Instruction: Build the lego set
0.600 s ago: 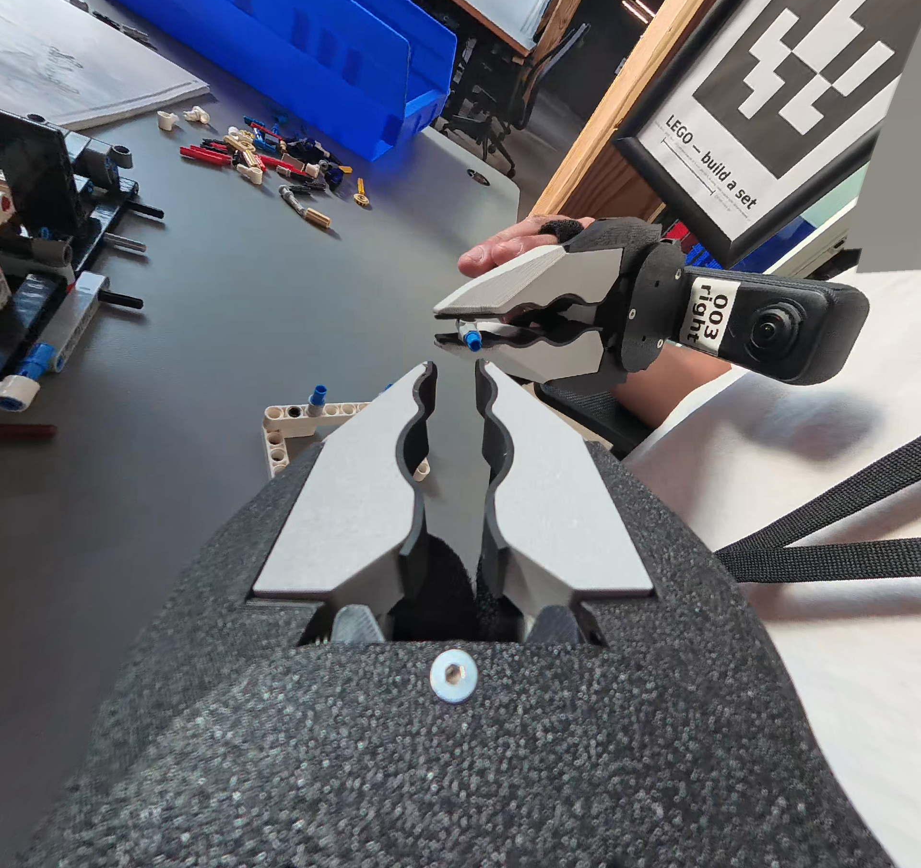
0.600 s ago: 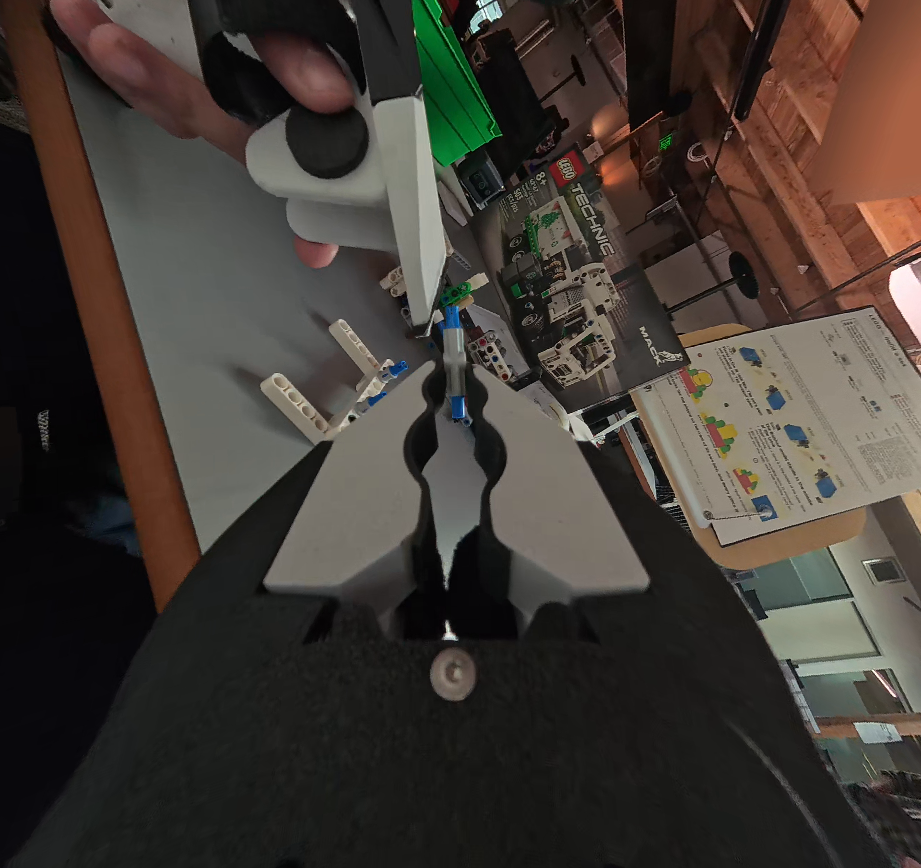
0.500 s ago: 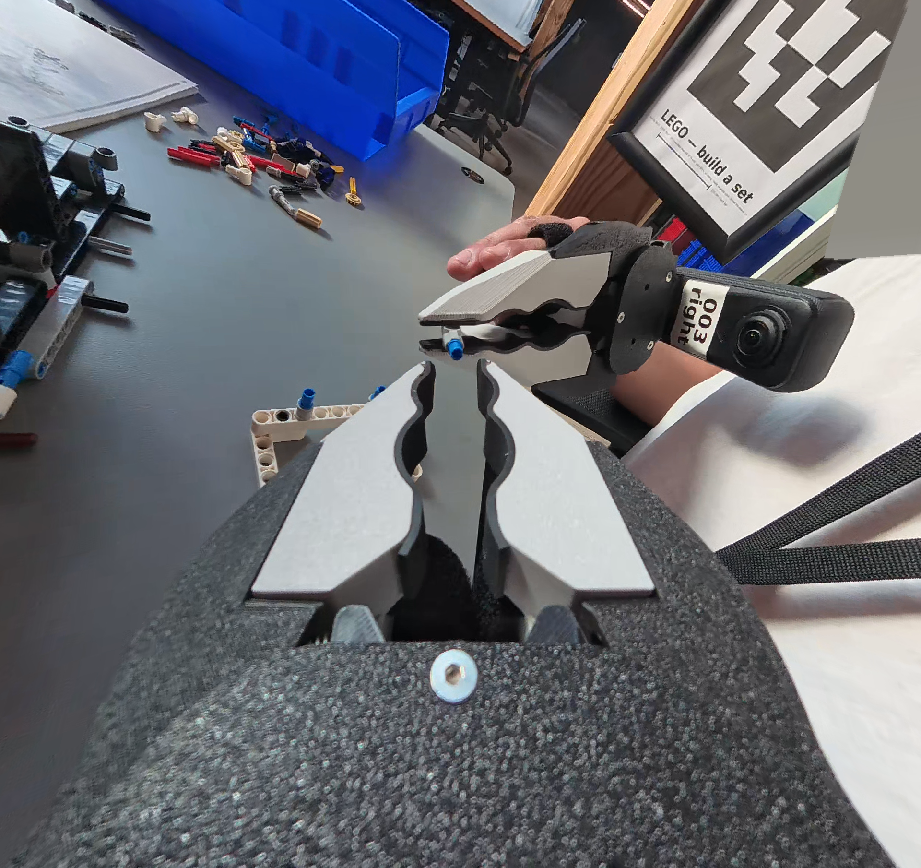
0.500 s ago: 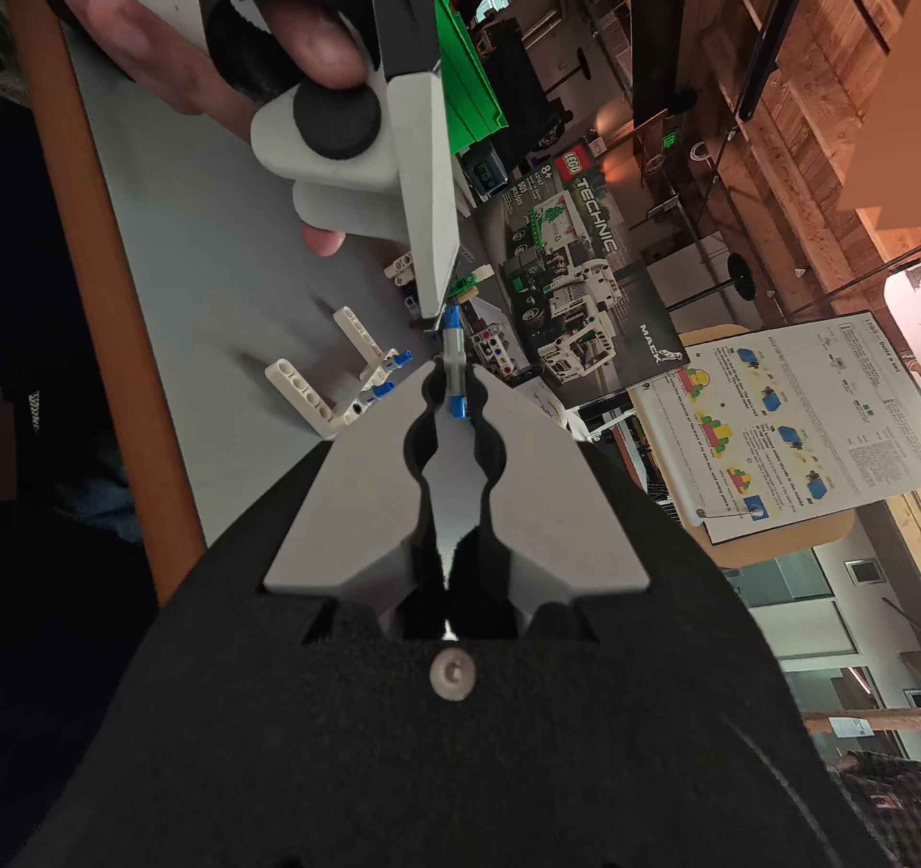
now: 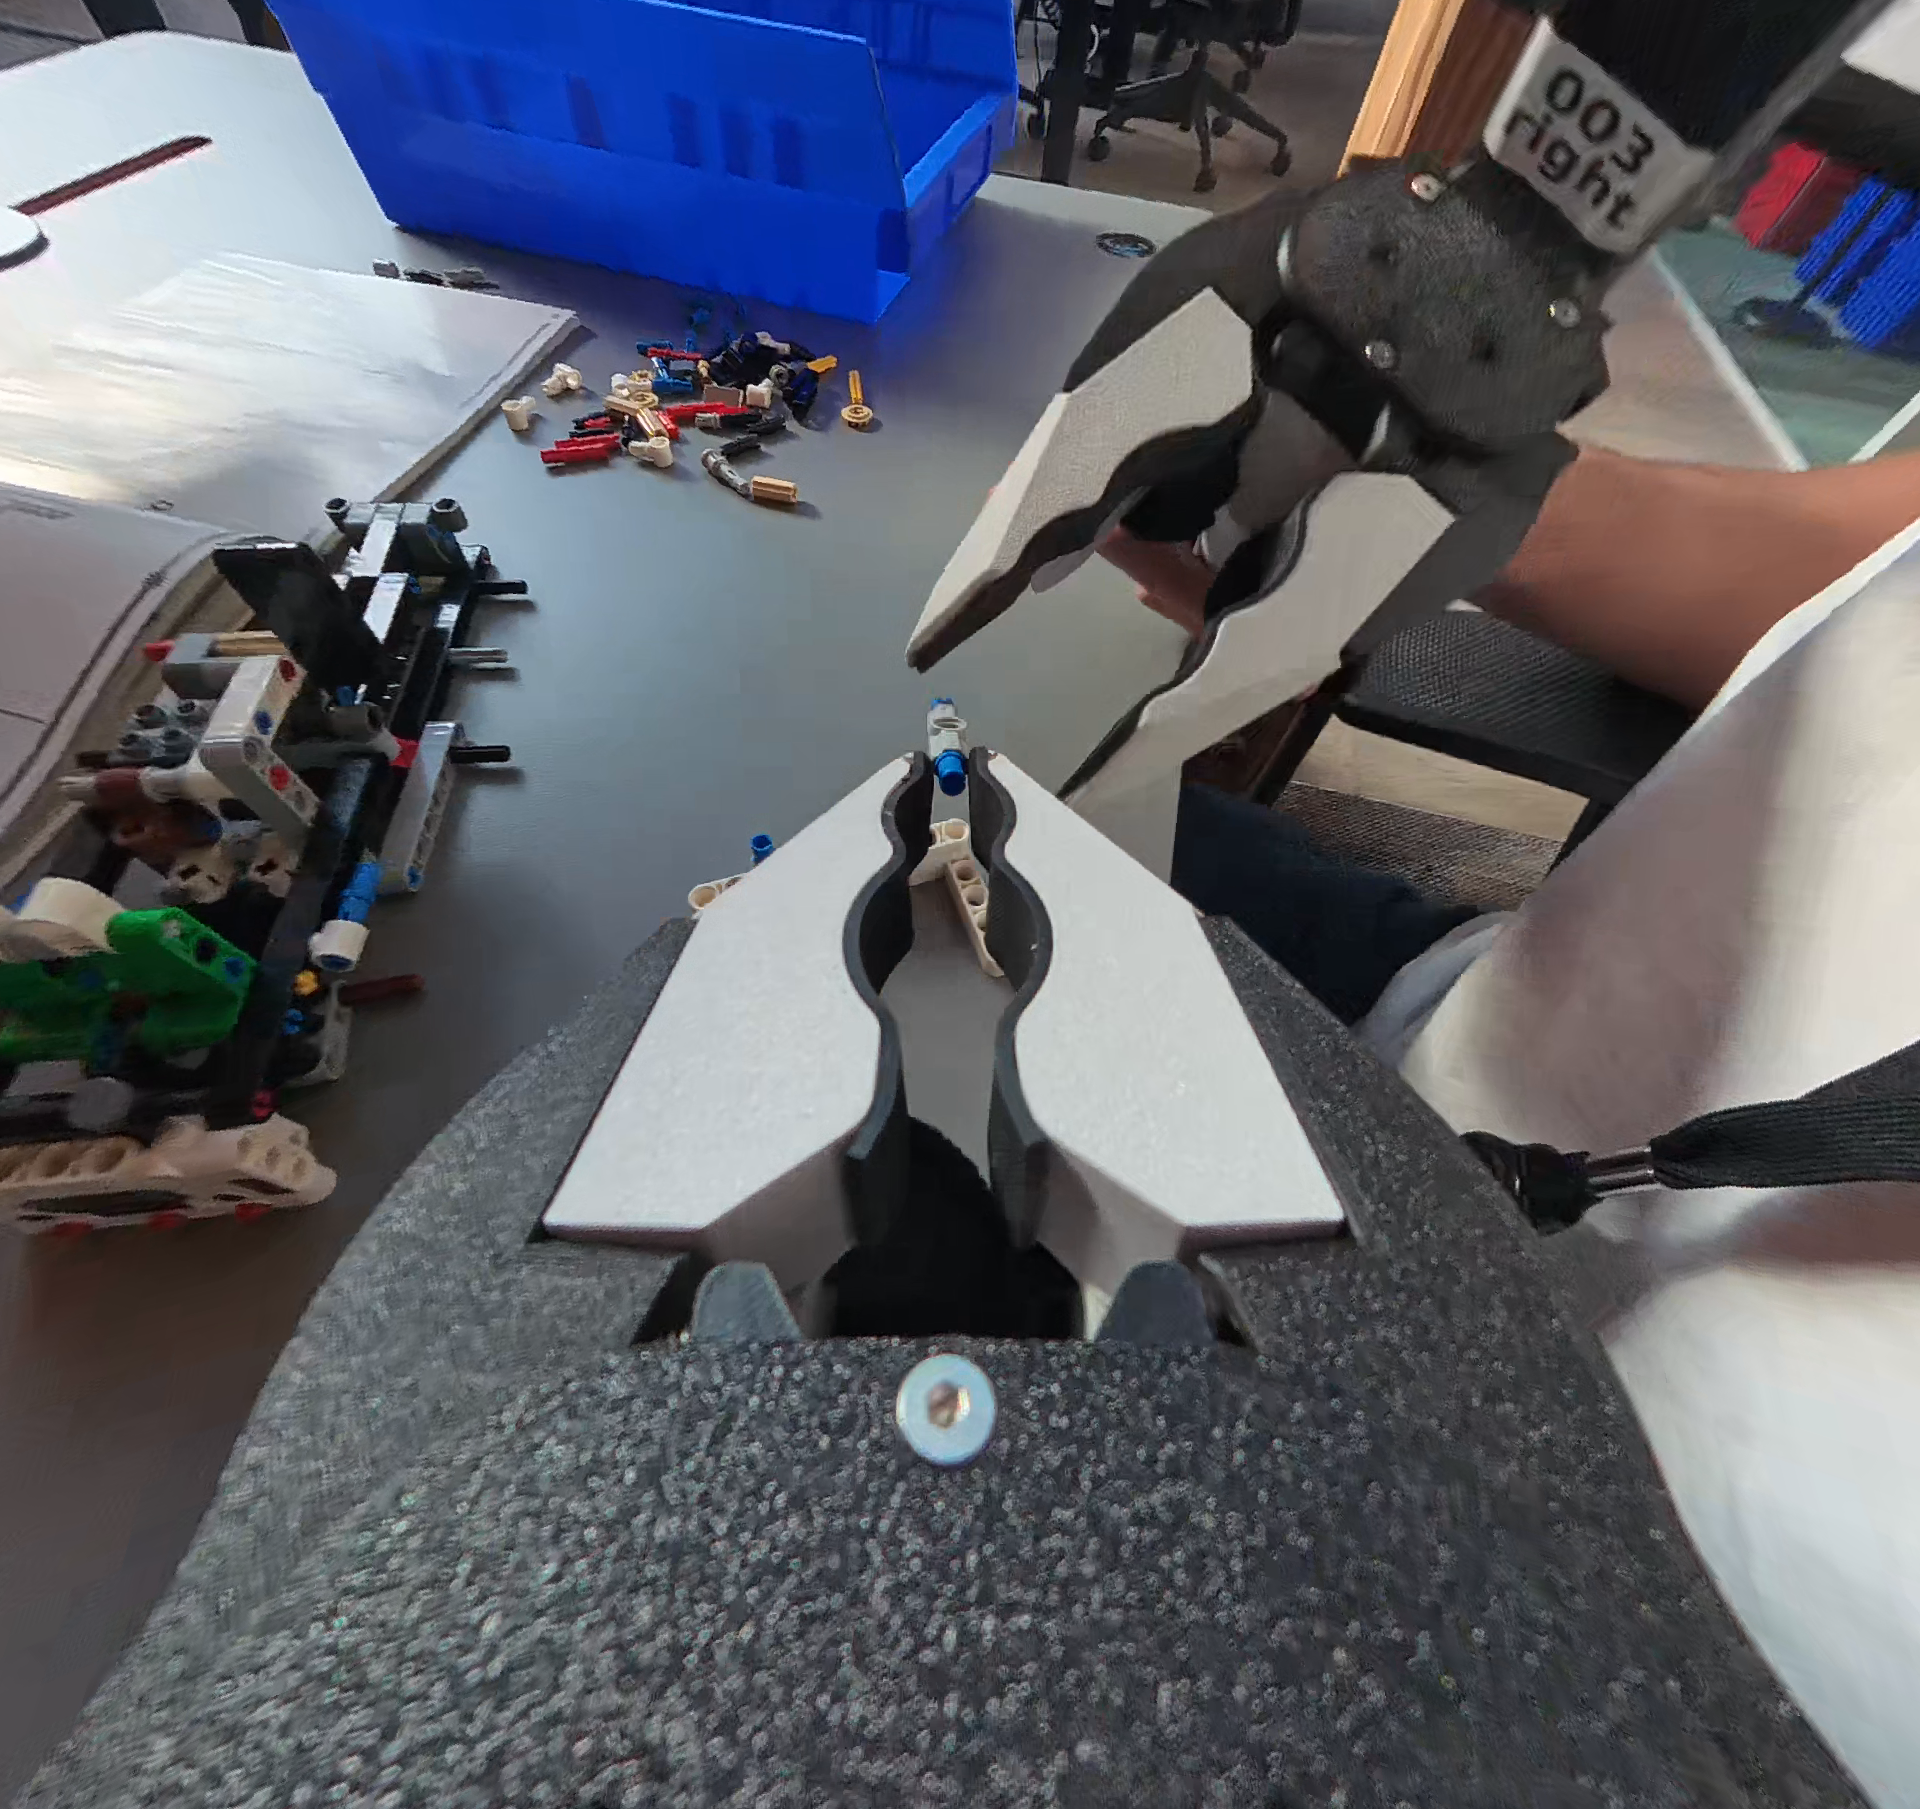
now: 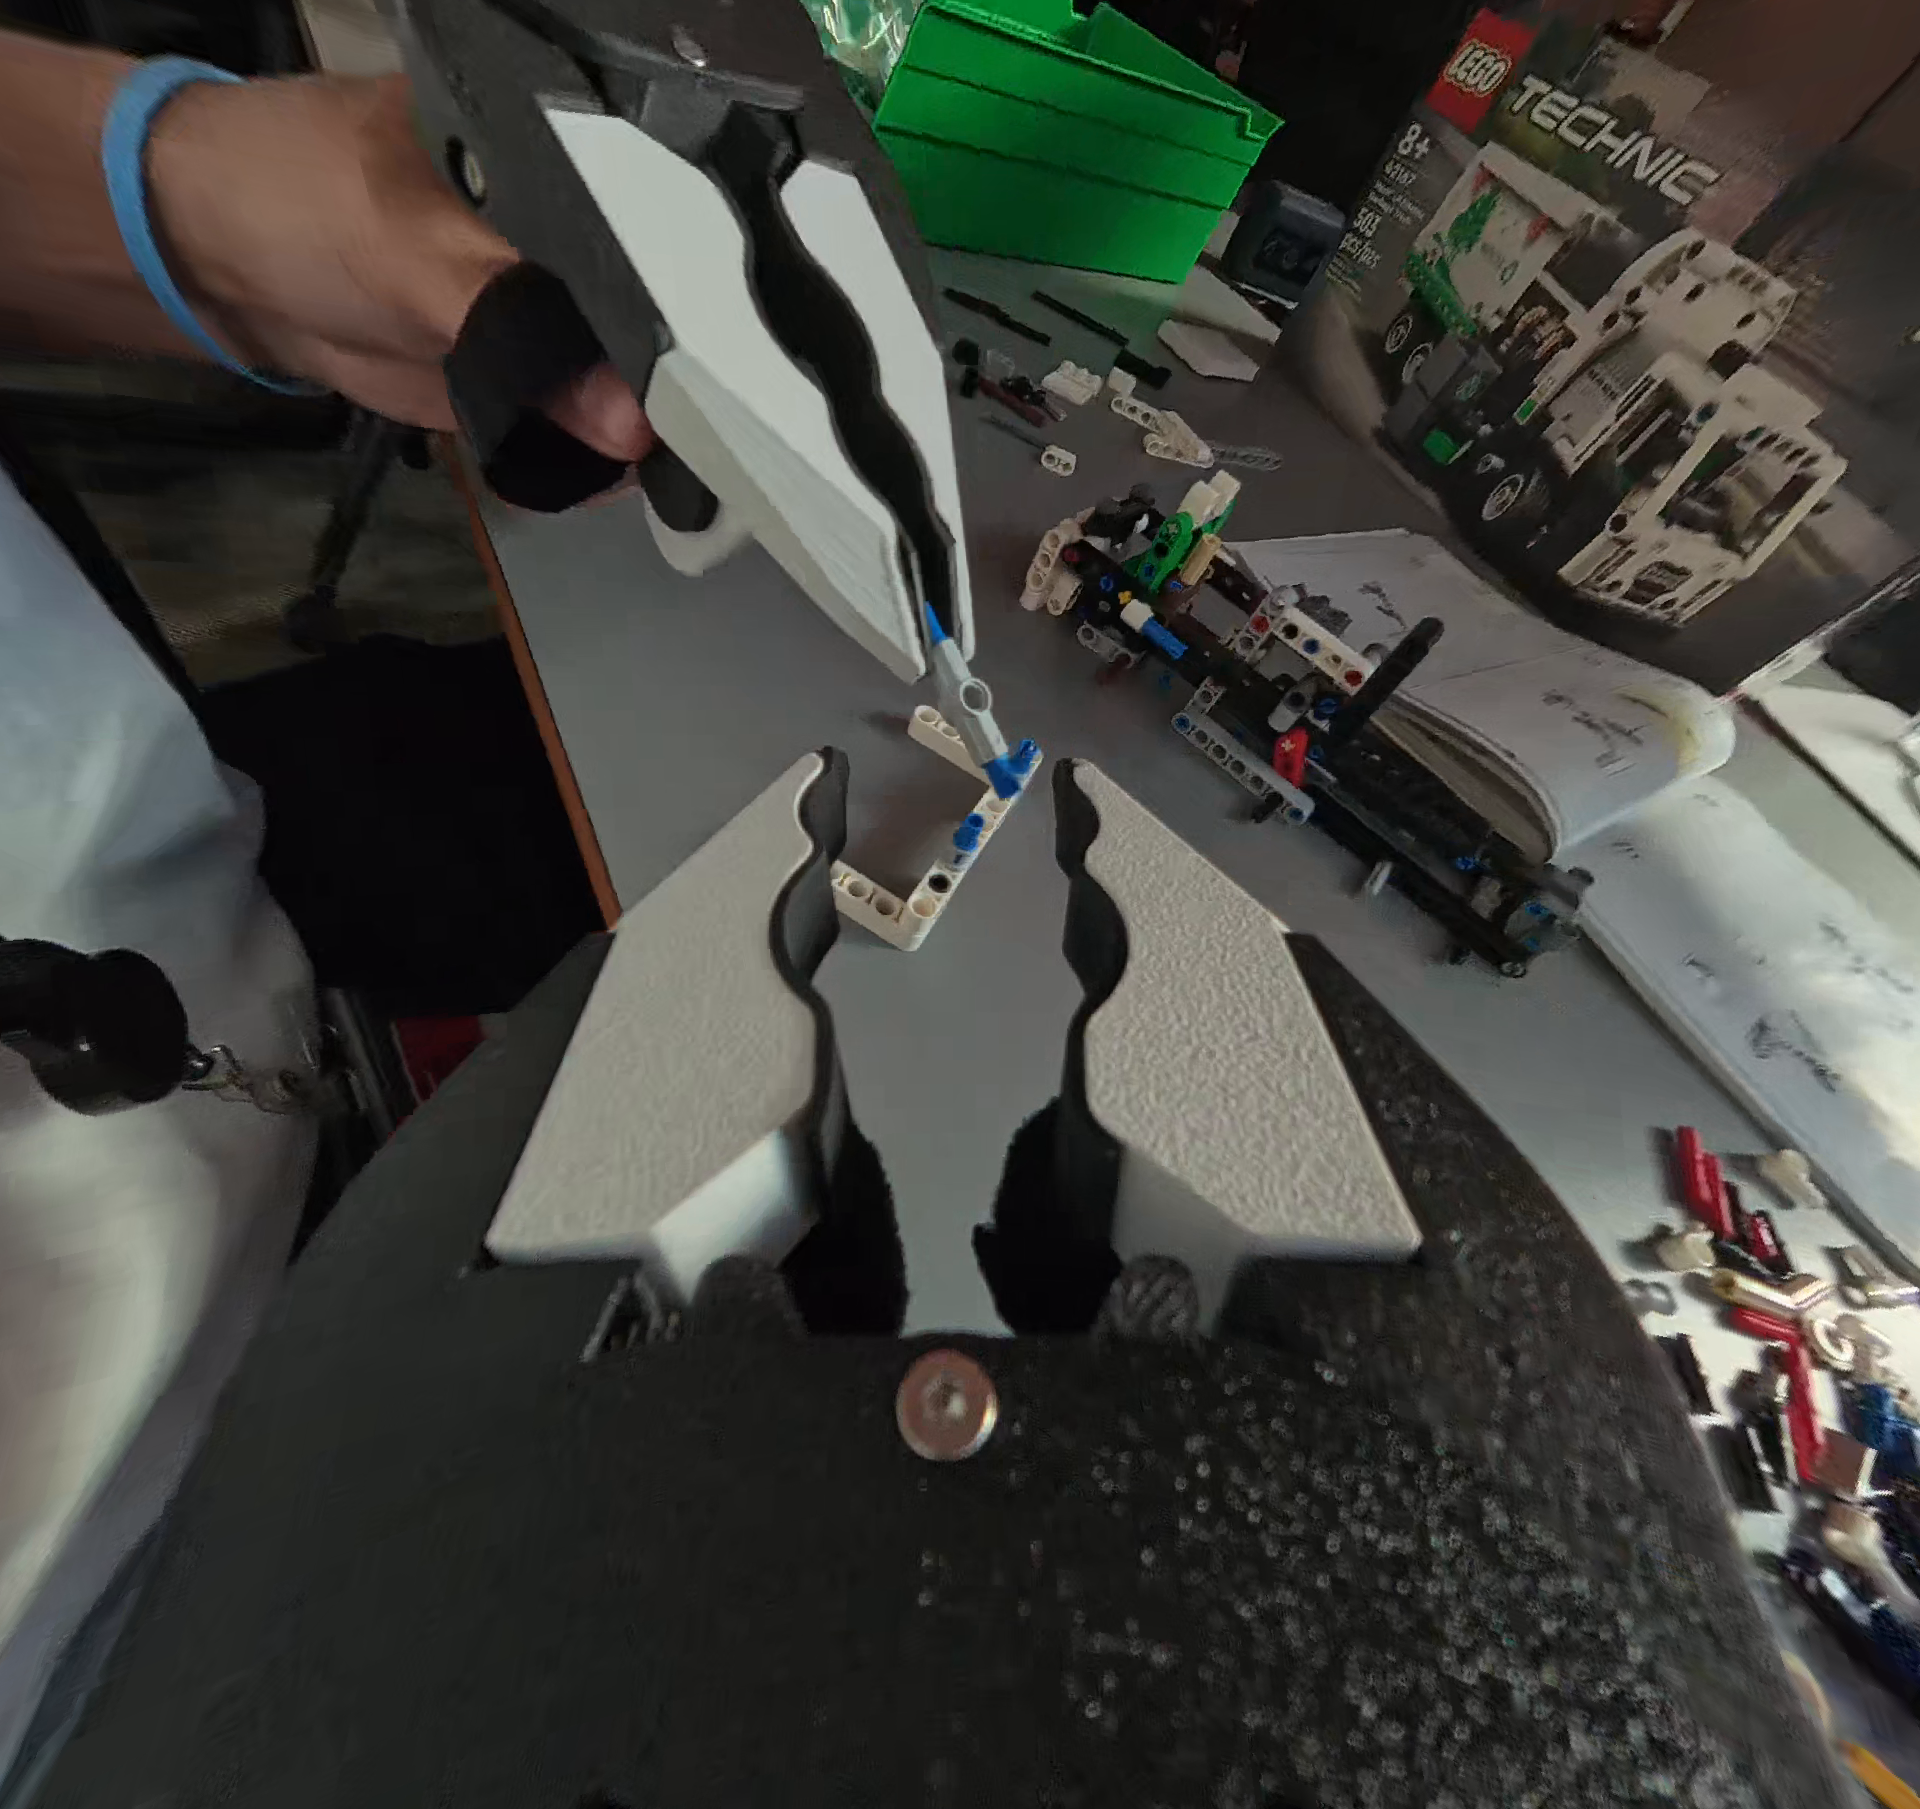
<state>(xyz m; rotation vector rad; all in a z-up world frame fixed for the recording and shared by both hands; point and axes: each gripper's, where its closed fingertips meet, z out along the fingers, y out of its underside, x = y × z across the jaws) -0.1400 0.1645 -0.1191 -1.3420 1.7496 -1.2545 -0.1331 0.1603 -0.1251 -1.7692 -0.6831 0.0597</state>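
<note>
The grey worktop (image 5: 727,637) carries the set in every stage, and the build looks to be somewhere in its middle: a long black, grey and green chassis (image 5: 239,824) stands partly assembled beside an open instruction booklet (image 6: 1538,679), with the truck box (image 6: 1621,346) behind it showing a white cab and body not yet begun. A blue bin (image 5: 644,97) and a green bin (image 6: 1049,149) sit at the far edges, office chairs and shelving beyond them. A white angled frame (image 6: 925,886) with blue pins lies loose near the person, and a heap of small red, tan and blue pins (image 5: 686,409) waits to be sorted. The left gripper (image 5: 948,762) has its jaws clenched on a small grey connector with blue pins (image 6: 971,710), held above the frame. The right gripper (image 6: 940,772) hangs just beside it, jaws released and empty.
</note>
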